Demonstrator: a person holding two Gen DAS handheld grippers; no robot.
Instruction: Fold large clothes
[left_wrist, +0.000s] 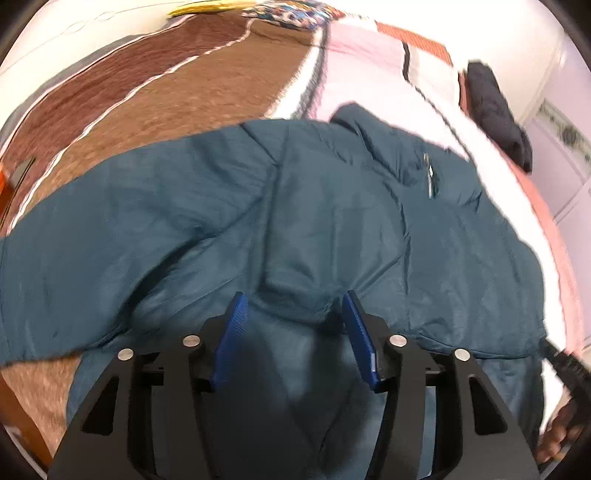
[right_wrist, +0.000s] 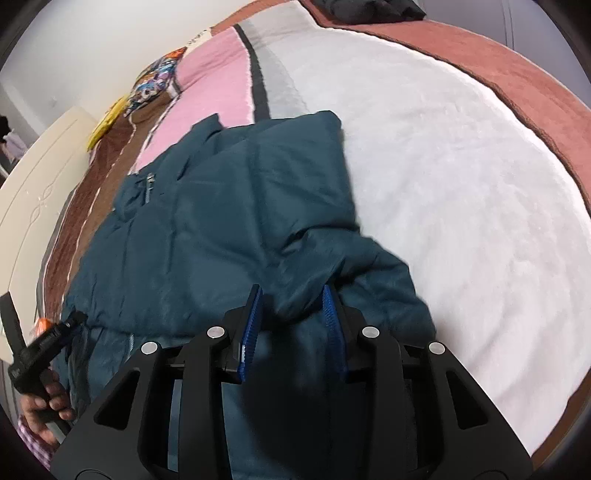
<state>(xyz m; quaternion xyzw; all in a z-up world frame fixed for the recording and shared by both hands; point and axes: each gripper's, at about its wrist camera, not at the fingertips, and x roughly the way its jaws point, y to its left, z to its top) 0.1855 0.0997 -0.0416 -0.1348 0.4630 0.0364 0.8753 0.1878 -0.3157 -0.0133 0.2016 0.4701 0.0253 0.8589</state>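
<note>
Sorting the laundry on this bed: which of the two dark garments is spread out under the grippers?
The teal padded jacket, spread flat, zipper showing. The other, a dark navy garment, sits bunched near the bed's far edge.

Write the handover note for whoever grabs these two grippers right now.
Left gripper: fingers astride a bunched fold of the teal jacket; whether they press it is unclear.
Right gripper: shut on a bunched fold of the jacket's near right part.
Jacket lies on the bed blanket, a zipper facing up, partly folded, still lumpy.
Dark clothes sit at the bed's far edge.
Left: finish folding and flatten.
</note>
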